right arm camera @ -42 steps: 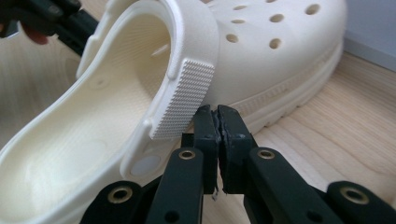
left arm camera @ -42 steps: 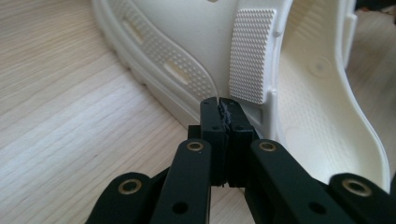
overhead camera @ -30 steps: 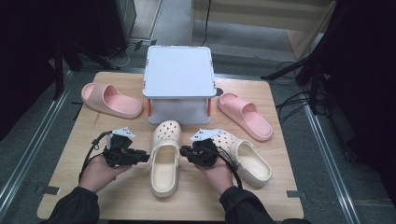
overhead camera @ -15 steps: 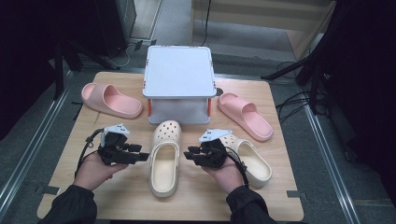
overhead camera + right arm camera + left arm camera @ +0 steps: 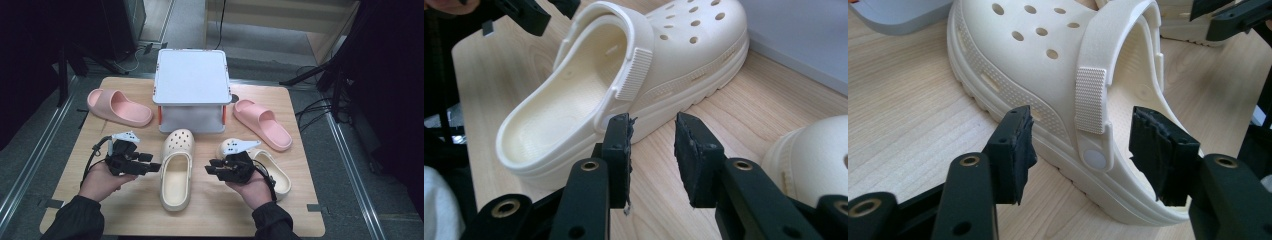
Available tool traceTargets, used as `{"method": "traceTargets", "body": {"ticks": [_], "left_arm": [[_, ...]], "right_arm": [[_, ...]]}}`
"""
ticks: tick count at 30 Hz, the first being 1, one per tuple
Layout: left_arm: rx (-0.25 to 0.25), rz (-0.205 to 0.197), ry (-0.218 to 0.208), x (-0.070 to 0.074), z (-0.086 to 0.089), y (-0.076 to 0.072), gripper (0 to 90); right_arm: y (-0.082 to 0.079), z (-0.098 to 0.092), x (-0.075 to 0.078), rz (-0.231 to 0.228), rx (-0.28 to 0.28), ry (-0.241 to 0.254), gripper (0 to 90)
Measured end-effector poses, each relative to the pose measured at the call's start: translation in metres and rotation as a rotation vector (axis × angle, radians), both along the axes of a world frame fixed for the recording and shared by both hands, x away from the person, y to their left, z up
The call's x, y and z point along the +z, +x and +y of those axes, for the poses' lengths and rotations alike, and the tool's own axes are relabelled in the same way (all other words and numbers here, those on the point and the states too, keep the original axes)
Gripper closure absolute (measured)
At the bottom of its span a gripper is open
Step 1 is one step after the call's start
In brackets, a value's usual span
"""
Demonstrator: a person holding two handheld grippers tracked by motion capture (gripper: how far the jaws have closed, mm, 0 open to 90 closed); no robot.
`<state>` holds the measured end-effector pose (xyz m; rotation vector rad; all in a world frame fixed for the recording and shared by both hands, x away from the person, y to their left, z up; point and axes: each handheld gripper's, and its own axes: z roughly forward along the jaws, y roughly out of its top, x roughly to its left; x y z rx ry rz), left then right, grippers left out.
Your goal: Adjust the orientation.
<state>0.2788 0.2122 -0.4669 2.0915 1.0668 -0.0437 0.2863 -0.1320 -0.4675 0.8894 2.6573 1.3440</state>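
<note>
Cream clog [image 5: 176,172] lay flat on the desk [image 5: 125,210] in front of the grey box [image 5: 192,95], between both grippers and apparently just set down. Left gripper [image 5: 152,164] had just been opening, wide jaws straddling the clog's strap hinge without pressing. Right gripper [image 5: 214,167] had also been opening, partly parted and empty beside the clog. 2nd cream clog [image 5: 272,170] and 2 pink slides [image 5: 118,106] looked unsorted.

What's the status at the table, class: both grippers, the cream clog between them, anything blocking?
Left gripper open, jaws just widened, off the middle clog. Right gripper open, just widened, holding nothing. Second clog behind right hand; nothing blocking.
</note>
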Motion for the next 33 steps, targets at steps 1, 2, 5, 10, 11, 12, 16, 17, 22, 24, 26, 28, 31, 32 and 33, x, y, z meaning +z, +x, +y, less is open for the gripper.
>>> {"method": "traceTargets", "body": {"ticks": [1,2,5,10,11,12,16,17,22,24,26,28,31,32,33], "left_arm": [[-0.002,0.0,0.003,0.0,0.0,0.0,40.6],[-0.002,0.0,0.003,-0.001,0.0,0.0,40.5],[-0.006,0.003,0.005,-0.001,0.0,0.002,39.4],[-0.006,-0.005,0.006,0.0,-0.001,0.006,39.1],[-0.009,-0.004,0.009,0.0,-0.001,0.006,38.9],[-0.01,-0.007,0.011,0.0,-0.001,0.007,38.9],[-0.015,-0.012,0.01,-0.001,-0.002,0.01,38.1],[-0.015,-0.014,0.007,-0.001,-0.003,0.011,37.8],[-0.022,-0.019,0.008,-0.001,-0.004,0.016,37.5],[-0.026,-0.02,0.007,-0.001,-0.004,0.018,37.5],[-0.025,-0.015,0.004,0.0,-0.005,0.02,37.3],[-0.021,-0.016,0.002,-0.001,-0.005,0.021,37.3],[-0.02,-0.016,0.003,0.0,-0.005,0.023,37.2],[-0.02,-0.016,0.003,0.0,-0.005,0.023,37.2],[-0.02,-0.015,0.001,-0.001,-0.005,0.024,37.2]], "right_arm": [[-0.002,-0.002,0.002,-0.002,-0.001,0.002,68.6],[-0.003,-0.004,0.003,-0.005,-0.001,0.002,68.6],[-0.007,-0.016,0.008,-0.01,-0.012,-0.001,68.1],[-0.01,-0.034,0.011,-0.01,-0.04,-0.013,67.5],[-0.011,-0.038,0.012,-0.009,-0.049,-0.016,67.5],[-0.011,-0.042,0.012,-0.007,-0.057,-0.017,67.3],[-0.013,-0.053,0.012,-0.005,-0.081,-0.017,66.7],[-0.015,-0.059,0.013,-0.005,-0.096,-0.02,66.3],[-0.019,-0.076,0.012,-0.002,-0.133,-0.037,65.1],[-0.02,-0.083,0.012,-0.002,-0.147,-0.041,65.0],[-0.023,-0.09,0.012,0.003,-0.161,-0.041,65.0],[-0.025,-0.096,0.012,0.005,-0.172,-0.048,64.9],[-0.028,-0.105,0.012,0.007,-0.192,-0.055,64.4],[-0.028,-0.105,0.012,0.007,-0.192,-0.055,64.4],[-0.028,-0.111,0.012,0.005,-0.209,-0.054,64.1]]}}
